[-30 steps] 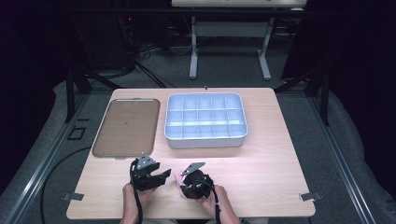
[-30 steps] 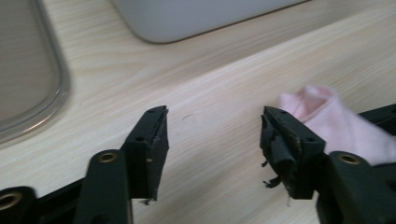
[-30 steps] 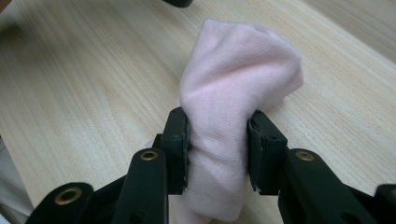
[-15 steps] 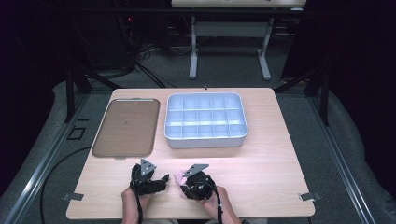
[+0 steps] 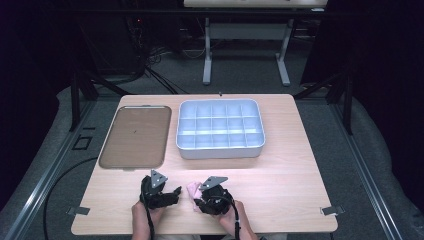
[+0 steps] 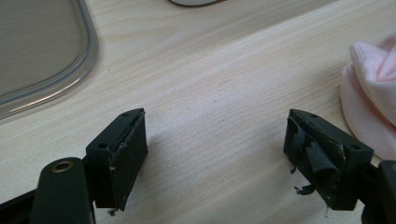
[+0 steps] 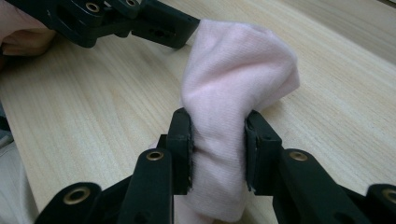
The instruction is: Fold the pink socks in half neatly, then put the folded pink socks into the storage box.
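Right gripper view shows your right gripper [image 7: 217, 154] clamped on the pink cloth [image 7: 233, 84] near the table's [image 5: 300, 175] front edge; left gripper [image 6: 224, 154] gapes empty beside it. Loose folds could slip free.

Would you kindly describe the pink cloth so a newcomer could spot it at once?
Start at the wooden table and go to its near edge, in front of the white divided tray. The pink cloth sits there, pinched by the right gripper; it is the sole soft, pink item.
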Tool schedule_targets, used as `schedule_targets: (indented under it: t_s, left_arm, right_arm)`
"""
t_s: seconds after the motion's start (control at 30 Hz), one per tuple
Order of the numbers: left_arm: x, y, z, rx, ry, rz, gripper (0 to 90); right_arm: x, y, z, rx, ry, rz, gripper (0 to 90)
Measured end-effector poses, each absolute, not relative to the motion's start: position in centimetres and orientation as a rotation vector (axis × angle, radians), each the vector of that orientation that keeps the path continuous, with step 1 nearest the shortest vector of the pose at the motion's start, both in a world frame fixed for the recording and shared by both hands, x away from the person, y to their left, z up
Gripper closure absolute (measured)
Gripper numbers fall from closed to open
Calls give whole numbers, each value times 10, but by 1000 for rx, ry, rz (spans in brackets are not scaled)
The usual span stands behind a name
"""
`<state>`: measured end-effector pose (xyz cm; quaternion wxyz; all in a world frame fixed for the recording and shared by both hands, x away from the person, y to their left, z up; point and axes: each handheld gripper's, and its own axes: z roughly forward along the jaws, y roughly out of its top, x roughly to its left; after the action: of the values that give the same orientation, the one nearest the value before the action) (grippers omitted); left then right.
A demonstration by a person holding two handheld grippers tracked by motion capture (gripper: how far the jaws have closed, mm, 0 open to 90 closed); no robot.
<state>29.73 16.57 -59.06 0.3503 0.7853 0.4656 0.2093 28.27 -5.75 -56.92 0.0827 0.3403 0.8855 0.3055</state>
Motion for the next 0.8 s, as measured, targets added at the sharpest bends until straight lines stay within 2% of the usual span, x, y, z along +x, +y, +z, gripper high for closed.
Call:
schedule_targets:
  t_s: [0.8]
  left_arm:
    - [297,166,-591,2034,1205,542,215]
  right_arm:
    - [280,-78,-556,1034,2493,1182,699]
